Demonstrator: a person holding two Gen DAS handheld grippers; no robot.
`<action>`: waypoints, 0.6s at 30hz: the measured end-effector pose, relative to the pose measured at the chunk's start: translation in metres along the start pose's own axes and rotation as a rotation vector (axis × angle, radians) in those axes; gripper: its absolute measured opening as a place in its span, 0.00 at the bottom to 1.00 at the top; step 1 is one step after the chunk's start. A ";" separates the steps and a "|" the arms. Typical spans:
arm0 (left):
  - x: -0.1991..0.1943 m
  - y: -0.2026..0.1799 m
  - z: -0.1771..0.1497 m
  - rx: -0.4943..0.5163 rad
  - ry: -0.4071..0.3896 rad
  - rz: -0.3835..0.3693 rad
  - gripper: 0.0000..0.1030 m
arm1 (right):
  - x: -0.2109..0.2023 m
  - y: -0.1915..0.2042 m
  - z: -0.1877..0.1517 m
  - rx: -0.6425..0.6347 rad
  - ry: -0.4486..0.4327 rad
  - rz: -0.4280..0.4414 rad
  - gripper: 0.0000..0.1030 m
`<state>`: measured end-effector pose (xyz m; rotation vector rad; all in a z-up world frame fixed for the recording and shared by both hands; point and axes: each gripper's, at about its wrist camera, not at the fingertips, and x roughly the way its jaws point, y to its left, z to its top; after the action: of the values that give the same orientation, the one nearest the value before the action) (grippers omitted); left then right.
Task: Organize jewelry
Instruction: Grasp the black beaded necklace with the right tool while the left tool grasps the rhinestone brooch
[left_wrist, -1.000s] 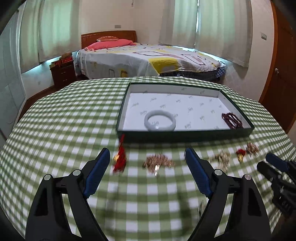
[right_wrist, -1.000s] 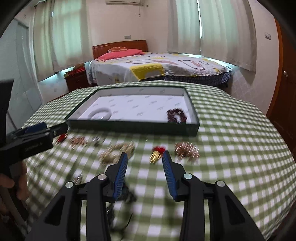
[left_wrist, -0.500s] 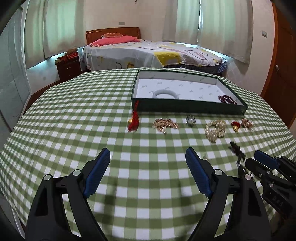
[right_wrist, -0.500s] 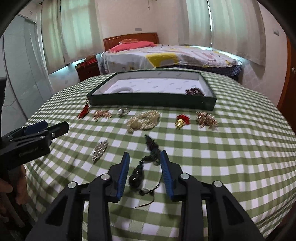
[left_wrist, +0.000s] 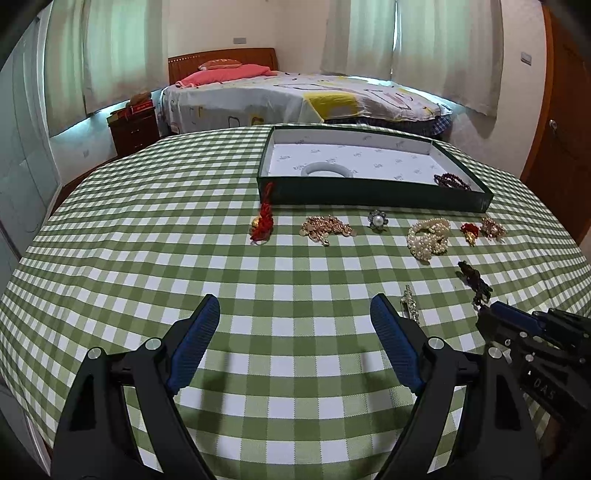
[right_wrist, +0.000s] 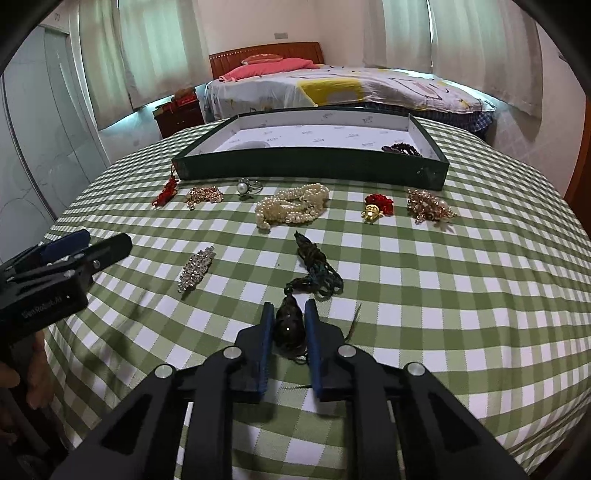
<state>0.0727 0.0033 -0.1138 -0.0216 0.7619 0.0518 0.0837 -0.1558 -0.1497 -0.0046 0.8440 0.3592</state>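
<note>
**A:** From your left wrist camera, what do you have?

**B:** Your left gripper (left_wrist: 291, 317) hangs over bare checked tablecloth (left_wrist: 147, 236) with its jaws spread wide, nothing between them. Ahead sits the green box (left_wrist: 373, 192), and two pieces lie in it: one white bangle (left_wrist: 325, 170) at the left and one dark red bead bracelet (left_wrist: 451, 181) at the right corner. So you are early in the job. Just in front of the box lie a red tassel (left_wrist: 263, 223), a gold chain heap (left_wrist: 327, 227), a pearl ring (left_wrist: 377, 220), a pearl strand bundle (left_wrist: 428, 238), a small red and gold charm (left_wrist: 470, 232) and a second gold cluster (left_wrist: 493, 227). Your right gripper shows at the right edge.

**B:** Now the right wrist view. Your right gripper (right_wrist: 290, 314) has its jaws drawn close either side of the dark pendant (right_wrist: 289, 326) of a black cord necklace (right_wrist: 314, 269). Whether the pads actually press it I cannot tell; a sliver of gap seems to remain. The pendant rests on the cloth, near you, well apart from the box.

**A:** And the count outside the box?

**B:** Eight: the six in the row, one rhinestone clip (right_wrist: 197, 268) and that necklace. All eight are left to move.
</note>
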 end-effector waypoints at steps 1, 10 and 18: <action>0.001 -0.002 0.000 0.002 0.003 -0.002 0.79 | -0.001 -0.001 -0.001 0.004 -0.003 -0.006 0.17; 0.007 -0.026 0.002 0.057 0.010 -0.033 0.79 | -0.007 -0.031 0.000 0.055 -0.036 -0.076 0.17; 0.023 -0.053 0.002 0.114 0.057 -0.062 0.63 | -0.010 -0.051 -0.001 0.108 -0.060 -0.082 0.17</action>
<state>0.0932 -0.0482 -0.1284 0.0616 0.8198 -0.0518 0.0927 -0.2072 -0.1502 0.0712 0.8007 0.2357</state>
